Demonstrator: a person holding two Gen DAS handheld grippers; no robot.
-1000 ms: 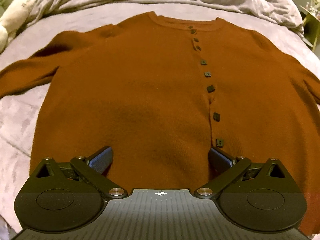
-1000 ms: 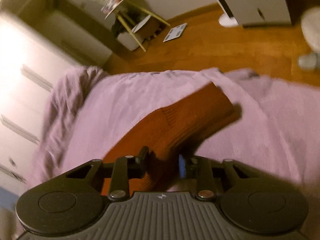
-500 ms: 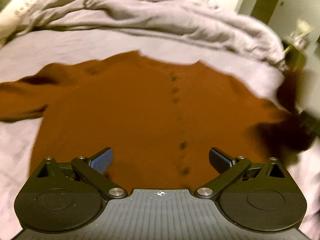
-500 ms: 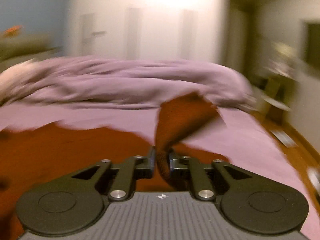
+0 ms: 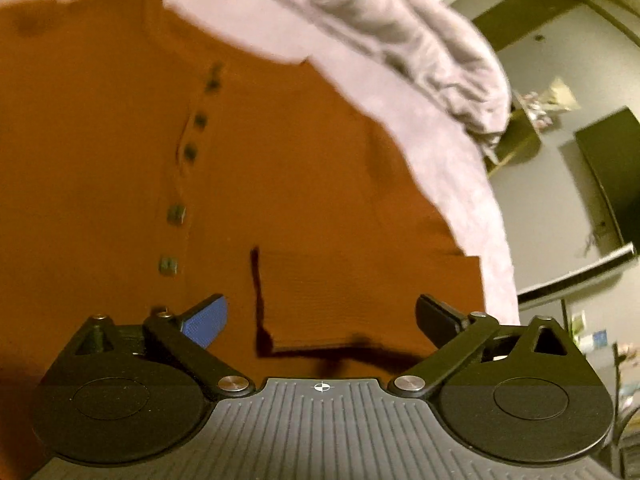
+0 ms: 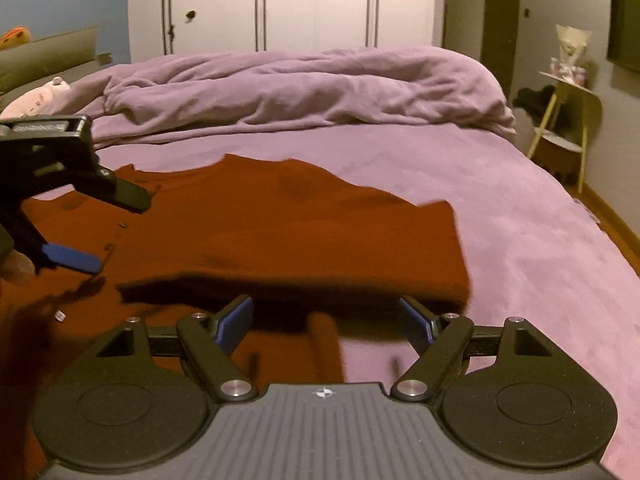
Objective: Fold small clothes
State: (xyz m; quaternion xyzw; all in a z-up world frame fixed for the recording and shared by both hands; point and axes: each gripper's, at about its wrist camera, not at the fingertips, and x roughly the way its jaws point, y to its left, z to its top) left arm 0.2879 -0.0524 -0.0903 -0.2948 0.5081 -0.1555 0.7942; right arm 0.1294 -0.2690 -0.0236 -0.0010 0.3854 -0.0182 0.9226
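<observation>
A rust-brown cardigan [image 5: 280, 168] with dark buttons [image 5: 176, 214] lies flat on the lilac bed sheet [image 6: 500, 208]. One sleeve [image 6: 304, 240] is folded across its body, and its cuff [image 5: 360, 300] lies just beyond my left gripper [image 5: 320, 320]. That gripper is open and holds nothing. It also shows at the left of the right wrist view, where the left gripper [image 6: 112, 228] hovers over the button line. My right gripper [image 6: 326, 320] hangs over the cardigan's near edge. Its jaws are opening and the pads touch no cloth.
A crumpled lilac duvet [image 6: 300, 88] is heaped along the far side of the bed. Behind it stands a white wardrobe [image 6: 312, 4]. A yellow side table [image 6: 568, 120] and wooden floor [image 6: 612, 220] lie beyond the bed's right edge.
The right gripper carried the sleeve over onto the cardigan's body, then opened and let it go. The left gripper swung right towards the folded sleeve and stayed open.
</observation>
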